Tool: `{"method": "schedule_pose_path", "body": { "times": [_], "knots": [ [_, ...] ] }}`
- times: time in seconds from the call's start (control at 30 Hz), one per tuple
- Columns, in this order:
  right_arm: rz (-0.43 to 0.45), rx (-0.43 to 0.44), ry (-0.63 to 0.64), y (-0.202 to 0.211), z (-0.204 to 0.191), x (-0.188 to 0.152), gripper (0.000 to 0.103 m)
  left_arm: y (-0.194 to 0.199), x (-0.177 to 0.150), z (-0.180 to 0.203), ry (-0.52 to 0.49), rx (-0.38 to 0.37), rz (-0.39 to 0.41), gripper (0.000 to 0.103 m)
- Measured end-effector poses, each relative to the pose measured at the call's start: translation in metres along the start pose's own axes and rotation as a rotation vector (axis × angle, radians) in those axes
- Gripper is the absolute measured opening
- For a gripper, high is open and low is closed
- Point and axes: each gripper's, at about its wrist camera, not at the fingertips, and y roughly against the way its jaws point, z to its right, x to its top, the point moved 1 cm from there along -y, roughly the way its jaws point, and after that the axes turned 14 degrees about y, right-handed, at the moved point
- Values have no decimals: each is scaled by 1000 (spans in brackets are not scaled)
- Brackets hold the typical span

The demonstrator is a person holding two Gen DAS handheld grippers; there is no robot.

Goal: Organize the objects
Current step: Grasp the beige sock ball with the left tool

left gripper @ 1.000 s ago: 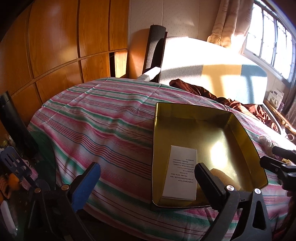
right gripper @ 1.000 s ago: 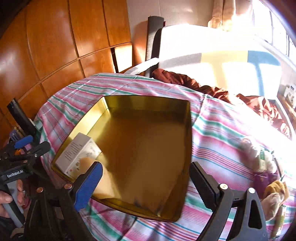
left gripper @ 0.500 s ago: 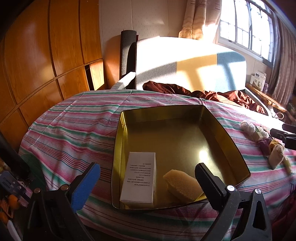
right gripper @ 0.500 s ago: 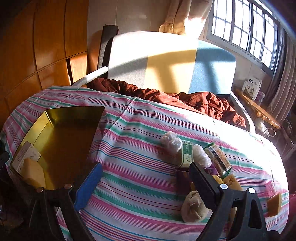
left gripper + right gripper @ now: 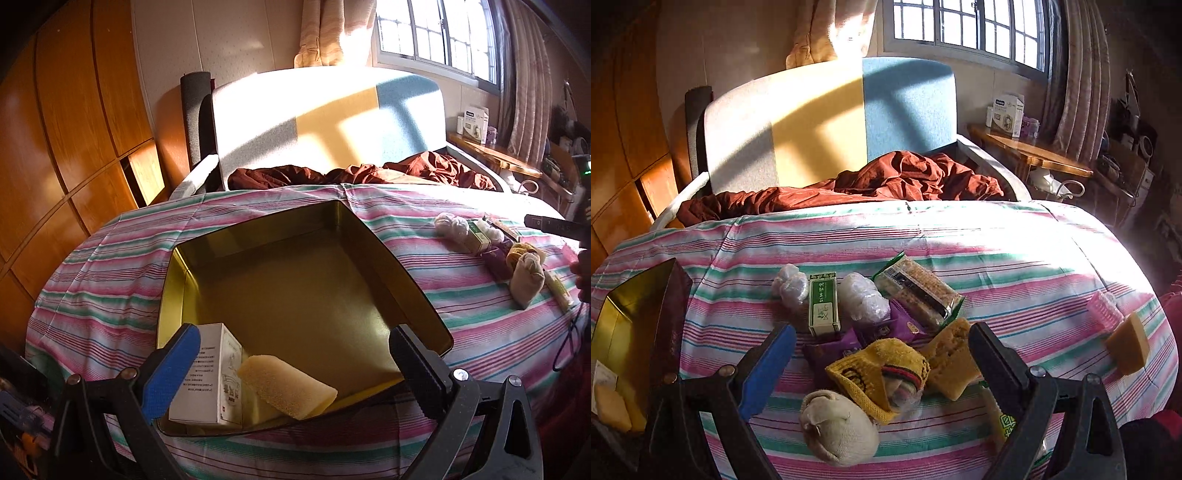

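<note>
A sunlit bedroom is shown. Wood-panelled walls (image 5: 66, 147), a barred window (image 5: 964, 26) and a padded headboard (image 5: 827, 122) are seen.

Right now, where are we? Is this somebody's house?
Probably yes, a lived-in room at home. A table under a striped cloth holds snacks and rolled socks, an armchair behind it has a rumpled brown blanket on its seat, and curtains hang beside a barred window.

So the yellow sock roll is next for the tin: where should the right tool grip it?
Grip the sock roll across its middle from above. The right tool hangs open right over it, and the roll's rounded sides sit clear of the beige pouch and the sponge.
</note>
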Motion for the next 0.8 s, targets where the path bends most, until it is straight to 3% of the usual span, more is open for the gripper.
{"method": "schedule_pose_path", "body": {
  "times": [0.4, 0.63, 0.8],
  "knots": [
    [-55, 72, -347, -10, 61, -21, 96, -18, -7, 97, -141, -188, -70, 103],
    [-80, 64, -438, -12, 79, -31, 96, -33, -17, 148, -190, -296, -129, 103],
    [-101, 82, -453, -17, 81, -33, 96, -52, -21, 165, -161, -349, -211, 103]
  ]
}}
